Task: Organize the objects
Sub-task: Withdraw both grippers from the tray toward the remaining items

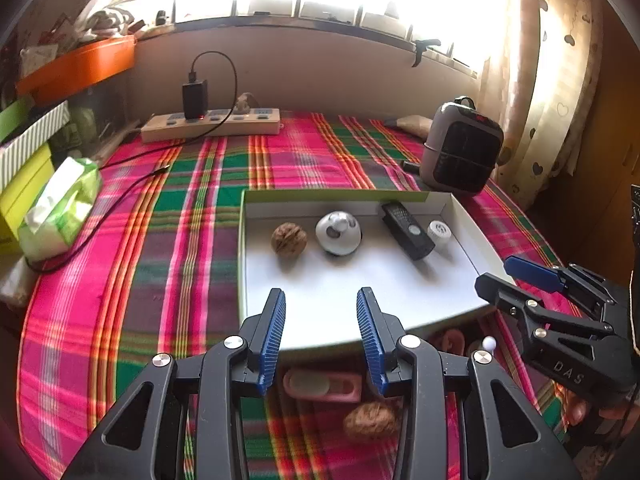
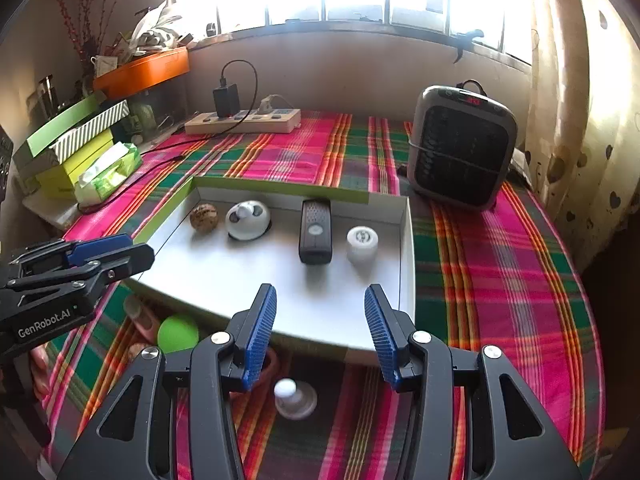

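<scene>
A shallow white box [image 1: 400, 292] with green outer walls lies on the plaid cloth; it also shows in the right wrist view [image 2: 248, 276]. It holds a walnut [image 1: 289, 239], a white dome bell [image 1: 338, 233], a black remote [image 1: 407, 230] and a small white cap [image 1: 439, 231]. In front of the box lie a second walnut [image 1: 371, 421], a pink case [image 1: 322, 386], a green ball [image 2: 178, 334] and a white knob on a disc [image 2: 295, 397]. My left gripper [image 1: 321, 308] is open and empty above the box's near edge. My right gripper [image 2: 320, 300] is open and empty.
A grey fan heater [image 2: 462, 148] stands at the back right. A power strip [image 1: 211, 125] with a charger and cable lies at the back. A tissue pack [image 1: 60, 208] and stacked boxes [image 2: 68, 140] sit at the left. A curtain [image 1: 552, 80] hangs at the right.
</scene>
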Available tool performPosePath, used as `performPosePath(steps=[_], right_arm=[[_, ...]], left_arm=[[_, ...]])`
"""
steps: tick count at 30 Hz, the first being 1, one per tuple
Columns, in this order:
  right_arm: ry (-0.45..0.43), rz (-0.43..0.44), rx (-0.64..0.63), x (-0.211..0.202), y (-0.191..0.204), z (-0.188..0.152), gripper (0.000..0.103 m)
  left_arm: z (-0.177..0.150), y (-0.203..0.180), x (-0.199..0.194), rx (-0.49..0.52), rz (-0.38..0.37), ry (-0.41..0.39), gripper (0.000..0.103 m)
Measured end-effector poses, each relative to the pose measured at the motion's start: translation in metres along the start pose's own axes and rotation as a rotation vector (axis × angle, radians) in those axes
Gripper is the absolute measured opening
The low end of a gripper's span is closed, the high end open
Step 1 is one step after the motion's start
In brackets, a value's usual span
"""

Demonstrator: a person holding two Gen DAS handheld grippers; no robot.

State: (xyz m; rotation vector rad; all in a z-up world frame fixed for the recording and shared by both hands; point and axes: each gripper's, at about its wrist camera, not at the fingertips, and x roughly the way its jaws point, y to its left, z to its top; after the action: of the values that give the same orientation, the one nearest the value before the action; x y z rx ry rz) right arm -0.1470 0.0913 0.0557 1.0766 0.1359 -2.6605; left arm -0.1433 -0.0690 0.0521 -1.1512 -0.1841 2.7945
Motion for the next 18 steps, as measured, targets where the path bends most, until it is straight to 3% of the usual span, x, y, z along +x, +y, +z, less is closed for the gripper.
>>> performPosePath(steps=[18], right_arm=[[0.018, 0.017, 0.041, -0.013, -0.006, -0.033, 0.053]], left_arm=[[-0.035, 0.005, -0.018, -0.024, -0.054, 0.03, 0.039]])
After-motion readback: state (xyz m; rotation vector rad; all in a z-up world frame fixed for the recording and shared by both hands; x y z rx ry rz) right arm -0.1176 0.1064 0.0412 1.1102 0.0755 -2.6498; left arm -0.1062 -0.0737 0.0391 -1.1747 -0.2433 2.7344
